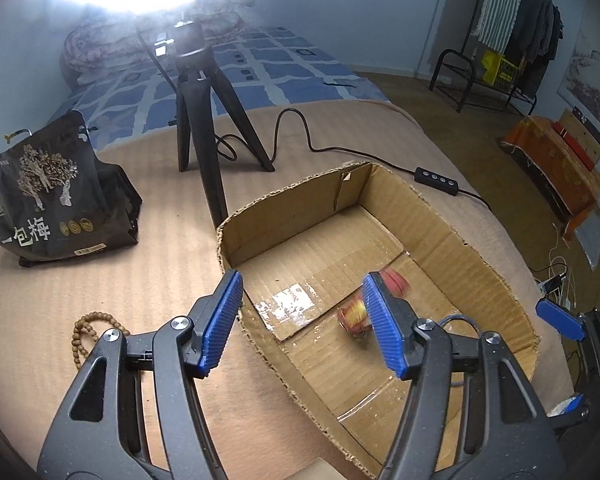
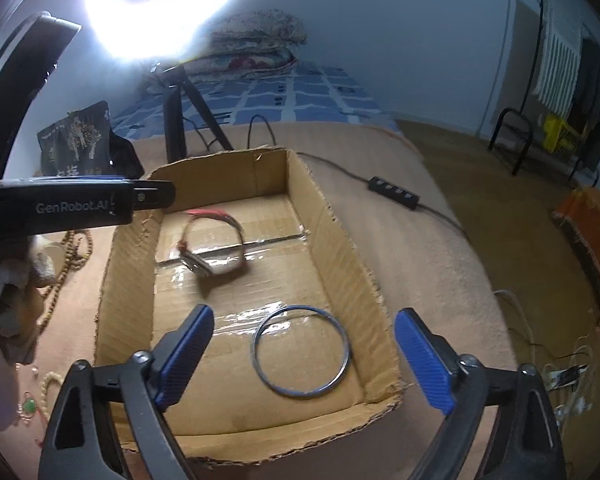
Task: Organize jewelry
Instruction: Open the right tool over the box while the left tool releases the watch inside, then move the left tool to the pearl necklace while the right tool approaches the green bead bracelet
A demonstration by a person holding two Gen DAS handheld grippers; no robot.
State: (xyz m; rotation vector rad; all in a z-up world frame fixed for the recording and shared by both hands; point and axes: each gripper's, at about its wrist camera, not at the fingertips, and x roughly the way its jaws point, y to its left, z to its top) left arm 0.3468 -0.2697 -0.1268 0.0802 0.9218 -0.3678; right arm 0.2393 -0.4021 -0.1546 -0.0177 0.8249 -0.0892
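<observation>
An open cardboard box (image 1: 476, 248) (image 2: 340, 240) lies on the tan cover. In the right wrist view it holds a silver bangle (image 2: 300, 352) near the front and a red-strapped bracelet (image 2: 214, 248) further back, blurred. In the left wrist view a blurred red-and-yellow piece (image 1: 354, 314) lies in the box beside my right finger. My left gripper (image 1: 300, 320) is open and empty over the box's left wall. My right gripper (image 2: 300, 354) is open and empty above the bangle. A wooden bead string (image 1: 86, 334) (image 2: 70, 256) lies left of the box.
A black tripod (image 1: 204, 120) with a cable and switch (image 1: 438, 178) stands behind the box. A dark printed bag (image 1: 56, 196) sits at the left. Pale beads and a green pendant (image 2: 32, 400) lie at the front left. The left tool's body (image 2: 72, 204) crosses the right wrist view.
</observation>
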